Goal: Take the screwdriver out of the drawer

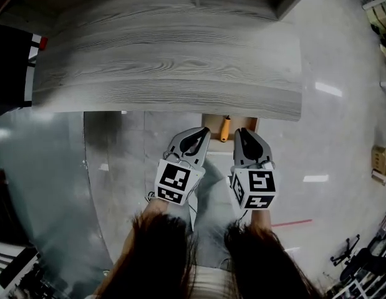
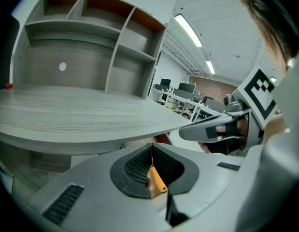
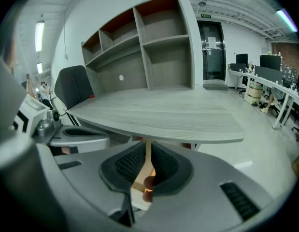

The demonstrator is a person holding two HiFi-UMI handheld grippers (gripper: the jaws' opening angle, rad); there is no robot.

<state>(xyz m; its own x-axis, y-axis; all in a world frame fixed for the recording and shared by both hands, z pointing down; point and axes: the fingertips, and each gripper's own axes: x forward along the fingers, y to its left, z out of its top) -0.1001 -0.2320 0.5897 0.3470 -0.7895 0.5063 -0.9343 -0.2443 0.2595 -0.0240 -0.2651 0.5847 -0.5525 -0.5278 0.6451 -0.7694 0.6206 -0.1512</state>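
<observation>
Both your tools are pressed together and holding nothing: the left gripper (image 1: 204, 131) and the right gripper (image 1: 239, 132) hover just in front of the drawer (image 1: 209, 119), one on either side of the screwdriver (image 1: 225, 129) lying inside it. The main risk, as I judge it, is going in with the jaws together. A closed tip would nudge the round orange handle, rolling it sideways or pushing it back under the desk top (image 1: 168, 61), where you would lose sight of it. The drawer shows only a narrow strip below the desk edge, so a spread jaw could also knock the edge or the drawer front. The screwdriver's long axis runs front to back, tilted slightly, with the handle's butt end towards you. The far end goes under the desk edge and is hidden. Your left gripper view shows the handle (image 2: 157, 181) beyond the closed jaws, so close across it, not along it.
</observation>
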